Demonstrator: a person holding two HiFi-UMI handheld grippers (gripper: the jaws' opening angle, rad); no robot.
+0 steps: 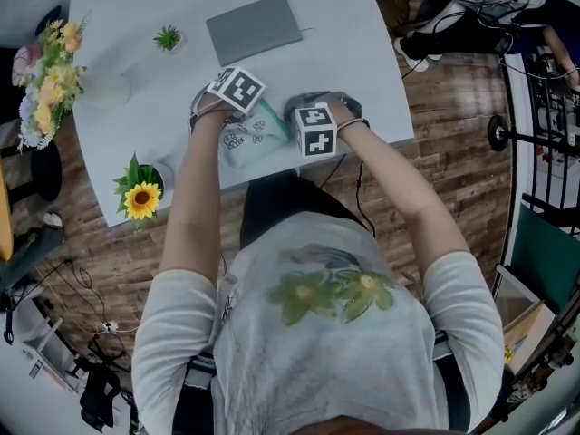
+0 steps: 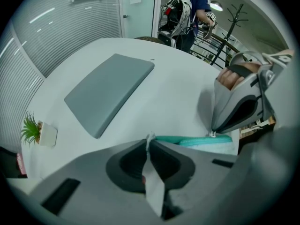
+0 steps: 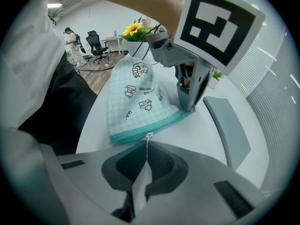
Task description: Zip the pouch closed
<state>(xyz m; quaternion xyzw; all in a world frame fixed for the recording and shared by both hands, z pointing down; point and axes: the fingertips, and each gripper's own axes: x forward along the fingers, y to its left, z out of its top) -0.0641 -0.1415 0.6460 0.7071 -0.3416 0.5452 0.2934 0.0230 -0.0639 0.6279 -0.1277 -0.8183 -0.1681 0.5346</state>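
Pouch (image 1: pixel 246 141): mint check with cartoon prints. It lies flat at the near edge of the table (image 1: pixel 344 53), between the two grippers, with the teal zip (image 3: pixel 157 124) along its far edge.

Left gripper (image 2: pixel 149 142): jaws closed, with a thin bit of the pouch's end pinched at the tips. Judged purpose: to anchor that end so the cloth neither slides nor bunches.

Right gripper (image 3: pixel 147 142): jaws fully together on the small pull (image 3: pixel 148 136), near the other end of the zip. Judged purpose: this hand drives the slider while the left gives counter-tension. The zip runs taut between the two grips.

Both grippers point steeply down, which keeps the pouch against the table. I cannot tell how much of the zip is already closed, since the teeth are too small to read.

Count:
- pouch: 1
- grippers: 2
- grey pad (image 1: pixel 254 27): 1, farther back
- small plant (image 1: pixel 168 38): 1, beside the pad
- sunflower (image 1: pixel 142 199): 1, at the near left corner
- bouquet (image 1: pixel 50 80): 1, off the left edge
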